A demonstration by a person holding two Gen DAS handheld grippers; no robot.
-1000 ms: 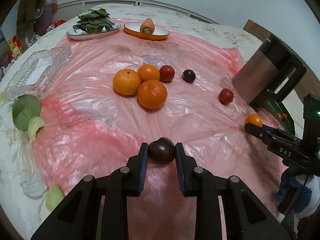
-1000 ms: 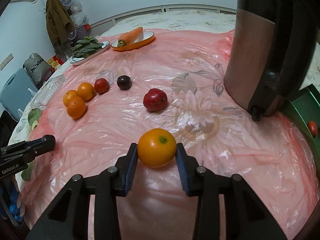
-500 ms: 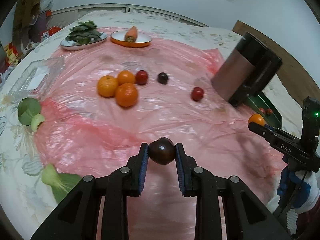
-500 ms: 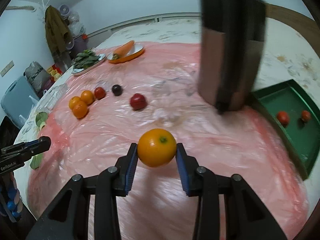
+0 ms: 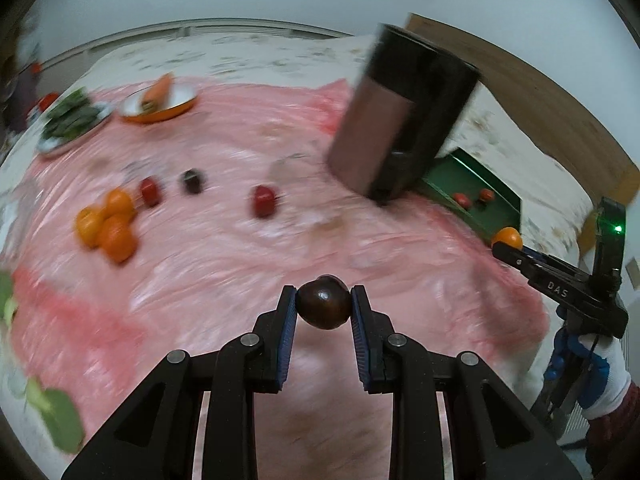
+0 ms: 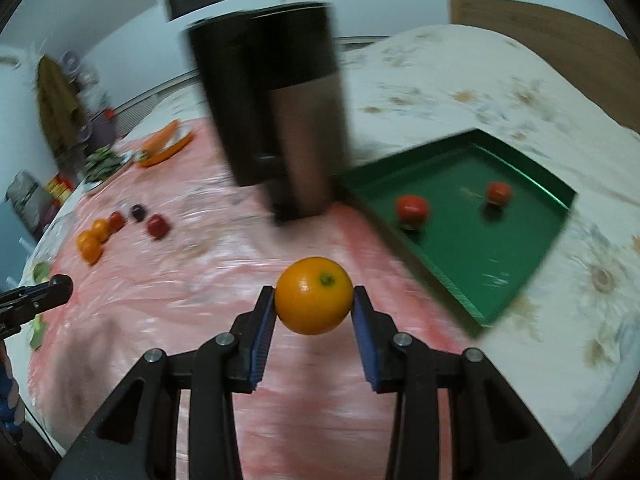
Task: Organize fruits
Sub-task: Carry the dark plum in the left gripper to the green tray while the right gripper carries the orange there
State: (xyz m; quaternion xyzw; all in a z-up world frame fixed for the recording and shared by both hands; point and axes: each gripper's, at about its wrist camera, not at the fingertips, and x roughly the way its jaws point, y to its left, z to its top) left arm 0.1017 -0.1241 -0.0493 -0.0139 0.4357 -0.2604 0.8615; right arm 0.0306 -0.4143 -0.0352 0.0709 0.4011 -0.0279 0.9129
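Note:
My left gripper (image 5: pixel 323 307) is shut on a dark plum (image 5: pixel 323 305) and holds it above the pink sheet. My right gripper (image 6: pixel 314 304) is shut on an orange (image 6: pixel 314 295), held above the sheet near the green tray (image 6: pixel 472 240). The tray holds two red fruits (image 6: pixel 412 208). On the sheet lie three oranges (image 5: pixel 108 228), a red fruit (image 5: pixel 150 192), a dark plum (image 5: pixel 191 181) and another red fruit (image 5: pixel 263 201). The right gripper with its orange (image 5: pixel 507 237) shows at the right of the left wrist view.
A tall black and brown canister (image 6: pixel 276 112) stands between the loose fruit and the tray. An orange dish with a carrot (image 5: pixel 160 98) and a plate of greens (image 5: pixel 72 120) sit at the far left. Green leaves (image 5: pixel 60 420) lie near the left edge.
Both grippers have swung to the right with their fruit. The green tray has come fully into the right wrist view. The loose fruit now sits further left and farther away.

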